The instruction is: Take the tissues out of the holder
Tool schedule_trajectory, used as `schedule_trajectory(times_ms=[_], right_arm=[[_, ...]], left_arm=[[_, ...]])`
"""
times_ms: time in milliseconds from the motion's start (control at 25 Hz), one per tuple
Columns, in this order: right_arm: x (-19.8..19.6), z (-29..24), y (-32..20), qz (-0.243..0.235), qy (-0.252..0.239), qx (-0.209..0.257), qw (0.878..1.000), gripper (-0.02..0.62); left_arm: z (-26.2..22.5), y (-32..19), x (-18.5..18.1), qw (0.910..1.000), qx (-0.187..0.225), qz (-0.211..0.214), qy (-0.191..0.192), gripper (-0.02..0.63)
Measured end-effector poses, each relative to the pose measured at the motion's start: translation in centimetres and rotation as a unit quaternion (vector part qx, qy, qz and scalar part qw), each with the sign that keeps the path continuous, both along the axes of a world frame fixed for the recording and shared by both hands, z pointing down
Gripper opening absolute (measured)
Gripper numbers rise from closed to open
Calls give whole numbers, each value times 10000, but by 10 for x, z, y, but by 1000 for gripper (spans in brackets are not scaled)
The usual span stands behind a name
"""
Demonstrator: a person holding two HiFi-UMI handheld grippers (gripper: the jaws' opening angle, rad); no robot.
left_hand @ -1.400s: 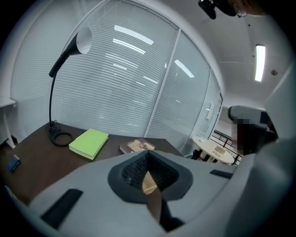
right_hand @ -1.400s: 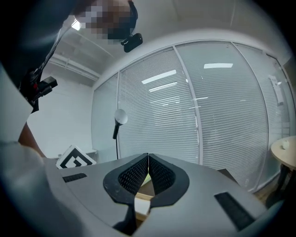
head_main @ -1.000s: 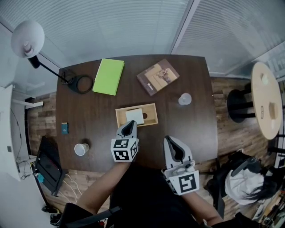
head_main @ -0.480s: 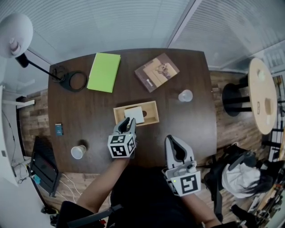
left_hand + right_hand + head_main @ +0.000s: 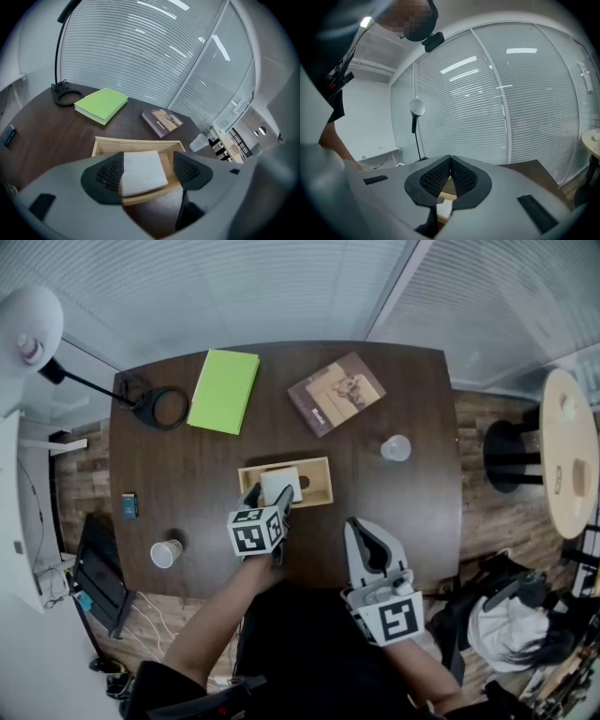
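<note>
**Left claw opens over the tissues**

The left gripper (image 5: 268, 497) now sits lower and closer to the light wooden tissue holder (image 5: 317, 464) than in the earlier head views. Its jaws have just been opening. They now stand apart with the flat white stack of tissues (image 5: 281, 483) between them, and they are not closed on it. This looks like the set-up for the first pinch, since the tissues still lie inside the holder, near its left end, in the middle of the dark wooden table (image 5: 398, 507). No tissue is out yet, so the task is judged to be at its very start.

The left gripper view shows what the head view hides behind the marker cube. There the stack lies between the two black pads, with its left edge at the left pad (image 5: 107, 174) and a gap before the right pad. Whether that left pad touches the paper cannot be told.

The head view alone shows the layout of the table. The right gripper (image 5: 364, 535) waits near the table's near edge, apart from the holder.

The right gripper view shows that gripper's pads pressed together with nothing between them.
</note>
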State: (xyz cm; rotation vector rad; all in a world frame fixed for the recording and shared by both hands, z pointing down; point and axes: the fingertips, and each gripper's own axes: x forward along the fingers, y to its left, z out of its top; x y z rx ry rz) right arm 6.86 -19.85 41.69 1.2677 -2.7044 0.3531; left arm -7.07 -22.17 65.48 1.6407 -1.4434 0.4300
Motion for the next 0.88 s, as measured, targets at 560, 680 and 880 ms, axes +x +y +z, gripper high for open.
schedule_trajectory(times_ms=[560, 680, 880], right_arm=[[27, 17, -20, -225, -44, -236, 9995, 11], [35, 22, -27, -188, -75, -268, 9994, 11], [45, 31, -34, -141, -112, -405, 9990, 11]], left_arm=[[42, -9, 8, 9936, -977, -63, -559, 431], [52, -9, 8, 9921, -1137, -26, -530, 431], [56, -9, 9, 9890, -1406, 43, -468, 431]])
